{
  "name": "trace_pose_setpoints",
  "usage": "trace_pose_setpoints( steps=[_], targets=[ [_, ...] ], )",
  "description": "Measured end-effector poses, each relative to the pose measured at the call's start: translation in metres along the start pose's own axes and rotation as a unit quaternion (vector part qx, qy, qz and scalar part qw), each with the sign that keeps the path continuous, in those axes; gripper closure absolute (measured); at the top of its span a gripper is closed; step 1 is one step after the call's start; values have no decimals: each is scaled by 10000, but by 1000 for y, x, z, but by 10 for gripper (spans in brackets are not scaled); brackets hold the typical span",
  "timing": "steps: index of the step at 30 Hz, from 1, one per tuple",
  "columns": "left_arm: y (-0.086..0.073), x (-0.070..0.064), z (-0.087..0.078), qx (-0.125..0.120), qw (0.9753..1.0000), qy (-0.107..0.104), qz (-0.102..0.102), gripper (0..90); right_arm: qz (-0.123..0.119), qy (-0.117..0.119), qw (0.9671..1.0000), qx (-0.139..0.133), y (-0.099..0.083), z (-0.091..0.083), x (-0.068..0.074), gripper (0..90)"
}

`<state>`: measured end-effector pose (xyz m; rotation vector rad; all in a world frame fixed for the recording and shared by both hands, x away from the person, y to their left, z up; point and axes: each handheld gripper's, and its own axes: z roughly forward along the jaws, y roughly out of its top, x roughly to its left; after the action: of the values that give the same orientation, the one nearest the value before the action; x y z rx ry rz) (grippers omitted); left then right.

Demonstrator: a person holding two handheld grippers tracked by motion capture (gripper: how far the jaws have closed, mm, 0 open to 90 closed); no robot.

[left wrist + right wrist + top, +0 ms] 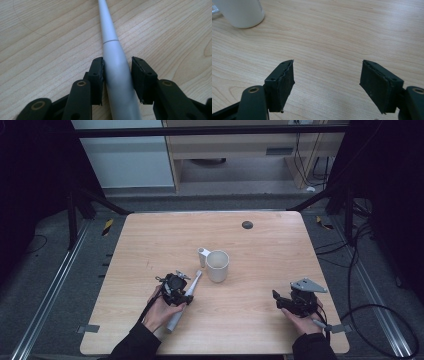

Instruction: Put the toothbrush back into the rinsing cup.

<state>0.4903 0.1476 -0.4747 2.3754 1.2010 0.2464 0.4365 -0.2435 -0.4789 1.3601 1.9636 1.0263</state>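
Note:
A grey-white electric toothbrush [176, 319] lies on the wooden table [260, 250], its thin neck pointing toward a white cup [217, 266] with a handle. My left gripper [184, 292] sits low over the toothbrush, open. In the left gripper view the thick handle [110, 32] runs between the jaws: the left pad [98, 72] touches it, while the right pad [140, 77] stands a little apart. My right gripper [278, 300] rests near the table's front right, open wide [327, 75] over bare wood. The cup's base [242, 12] shows at the upper left of the right gripper view.
A small black round disc [247, 224] sits in the tabletop near the far edge. Cables [370, 315] trail on the floor to the right of the table. Metal frame rails [55, 285] run along the left side.

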Motion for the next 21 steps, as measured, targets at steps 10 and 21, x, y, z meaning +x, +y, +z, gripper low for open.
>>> trace_pose_setpoints(
  steps=[10,21],
  targets=[
    [6,-1,1,225,9993,58,288,655,8,9,10000,12,0,0,0,271],
    [9,5,-2,442,9960,-53,769,665,5,9,10000,12,0,0,0,271]
  ],
)
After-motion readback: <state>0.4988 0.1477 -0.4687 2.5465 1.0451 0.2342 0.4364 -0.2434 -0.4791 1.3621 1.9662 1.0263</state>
